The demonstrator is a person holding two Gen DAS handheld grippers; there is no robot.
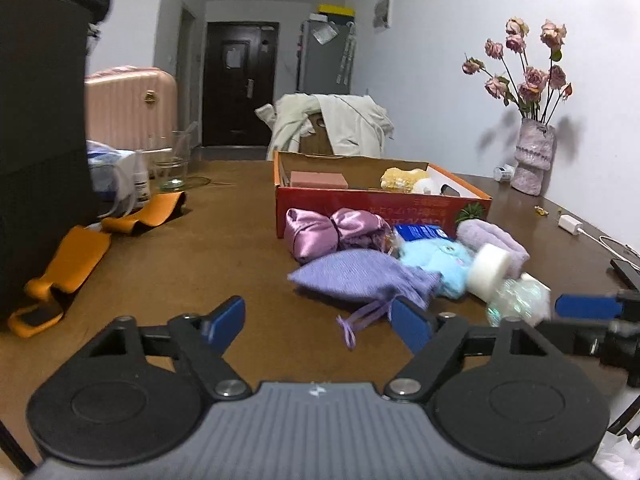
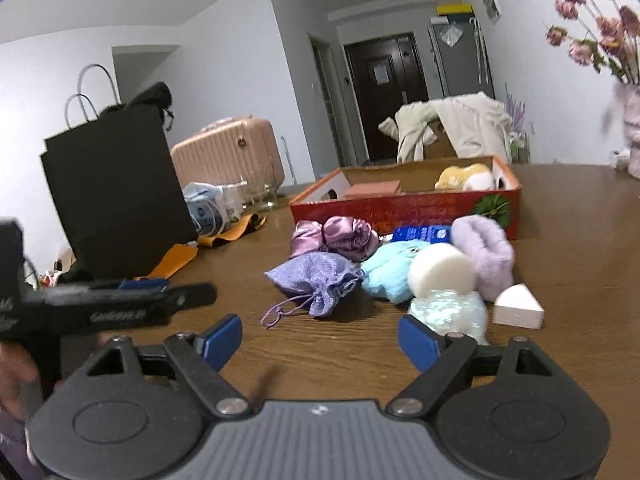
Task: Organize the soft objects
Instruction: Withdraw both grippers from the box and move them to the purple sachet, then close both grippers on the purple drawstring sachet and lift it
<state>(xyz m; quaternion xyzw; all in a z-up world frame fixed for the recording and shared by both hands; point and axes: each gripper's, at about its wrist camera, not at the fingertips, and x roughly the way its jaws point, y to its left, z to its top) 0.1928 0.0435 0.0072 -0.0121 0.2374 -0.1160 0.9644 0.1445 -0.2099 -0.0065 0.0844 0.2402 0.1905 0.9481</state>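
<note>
**Sorting barely begun: two things boxed, most of the pile still out**

Left tool [image 1: 318, 322] spread wide, holding nothing, hovering low over the tabletop [image 1: 224, 240] just short of the pile. Right tool [image 2: 320, 340] likewise wide and unloaded, facing the same pile from slightly further right.

Nearest, a purple knit pouch [image 1: 356, 276] with its drawstring trailing toward the tools. Beside it a shiny bubble-wrap bundle [image 2: 450, 312], a round white sponge [image 2: 442, 272] and a white wedge sponge [image 2: 518, 312]. Behind those, a light blue plush [image 2: 390, 276], a lilac towel roll [image 2: 486, 256], a shiny purple satin bag [image 1: 334, 234] and a blue packet [image 2: 422, 235], all crowded together and touching, close against the front wall of the red box [image 2: 404, 204].

Inside the box: only a pink block [image 1: 318, 180] and a yellow-and-white plush [image 2: 466, 178]. Judging by that, a small part done; eight or so pieces left on the tabletop, pouch likely first in reach.
</note>
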